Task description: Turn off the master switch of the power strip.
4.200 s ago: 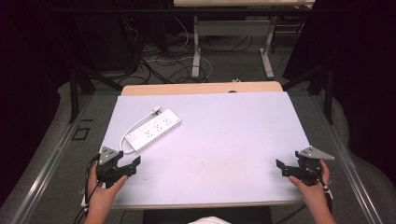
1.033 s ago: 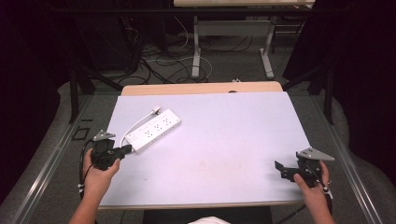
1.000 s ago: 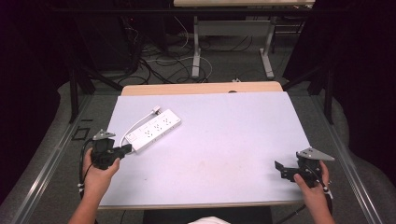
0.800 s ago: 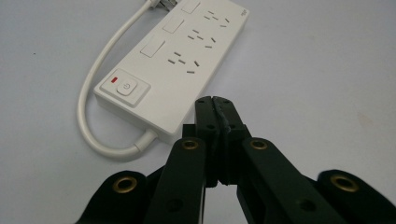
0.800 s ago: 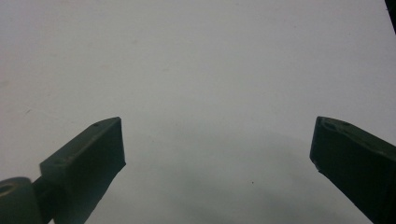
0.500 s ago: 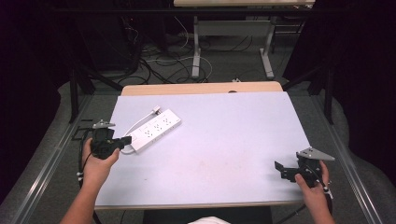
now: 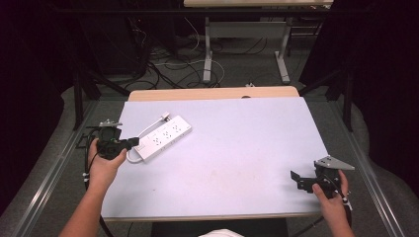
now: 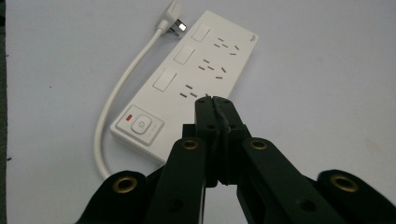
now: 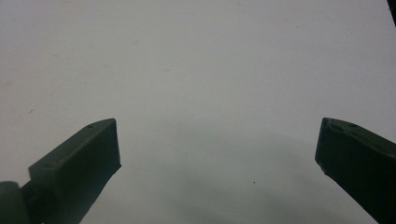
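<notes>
Landmark: white power strip (image 7: 164, 138), lying flat at left-rear part of table (image 7: 237, 163), own cord (image 8: 116, 100) looped beside it.

Left gripper (image 7: 129, 143) at strip's near end, jaws pressed together, nothing between, tip just over edge near power button (image 8: 140, 124).

Right gripper (image 7: 299, 181) well apart from strip, jaws spread, empty.

Risks, as I judge:
- closed tip pushes strip, strip slides or turns
- tip misses button, hits socket
- cord snags

A lab or workshop: a bare white work surface (image 7: 237, 148), loose cables (image 7: 173, 59) on the floor, dark curtains (image 7: 380, 74) around.
</notes>
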Tool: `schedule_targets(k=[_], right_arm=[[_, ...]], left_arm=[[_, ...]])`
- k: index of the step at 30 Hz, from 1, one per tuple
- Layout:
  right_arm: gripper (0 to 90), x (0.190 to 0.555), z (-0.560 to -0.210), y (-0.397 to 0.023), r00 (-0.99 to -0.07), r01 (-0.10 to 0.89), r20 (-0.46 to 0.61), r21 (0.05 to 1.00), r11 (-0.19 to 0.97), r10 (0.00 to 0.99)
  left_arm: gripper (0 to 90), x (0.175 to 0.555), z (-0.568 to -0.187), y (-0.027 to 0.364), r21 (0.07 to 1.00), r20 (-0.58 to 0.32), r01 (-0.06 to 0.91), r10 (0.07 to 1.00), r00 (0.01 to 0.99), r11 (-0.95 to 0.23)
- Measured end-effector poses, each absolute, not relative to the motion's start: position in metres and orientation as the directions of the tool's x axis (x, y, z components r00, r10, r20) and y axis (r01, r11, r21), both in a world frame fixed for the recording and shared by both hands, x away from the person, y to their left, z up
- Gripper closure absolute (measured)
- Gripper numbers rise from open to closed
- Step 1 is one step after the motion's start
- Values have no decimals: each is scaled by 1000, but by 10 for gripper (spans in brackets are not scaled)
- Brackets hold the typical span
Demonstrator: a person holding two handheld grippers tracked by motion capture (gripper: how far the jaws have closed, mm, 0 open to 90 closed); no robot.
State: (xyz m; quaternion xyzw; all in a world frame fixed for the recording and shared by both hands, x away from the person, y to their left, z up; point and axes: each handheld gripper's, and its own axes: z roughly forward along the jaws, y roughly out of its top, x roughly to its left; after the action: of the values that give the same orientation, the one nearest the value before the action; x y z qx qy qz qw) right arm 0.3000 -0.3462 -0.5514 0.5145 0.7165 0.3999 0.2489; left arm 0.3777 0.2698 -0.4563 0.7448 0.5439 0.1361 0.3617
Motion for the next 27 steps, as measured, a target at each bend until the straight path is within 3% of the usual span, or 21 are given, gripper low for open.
schedule_targets(k=[27], right_arm=[[0, 301, -554, -347, -366, 532, 51, 831, 164, 929]], left_arm=[[900, 417, -481, 275, 631, -191, 769, 941, 280, -100]])
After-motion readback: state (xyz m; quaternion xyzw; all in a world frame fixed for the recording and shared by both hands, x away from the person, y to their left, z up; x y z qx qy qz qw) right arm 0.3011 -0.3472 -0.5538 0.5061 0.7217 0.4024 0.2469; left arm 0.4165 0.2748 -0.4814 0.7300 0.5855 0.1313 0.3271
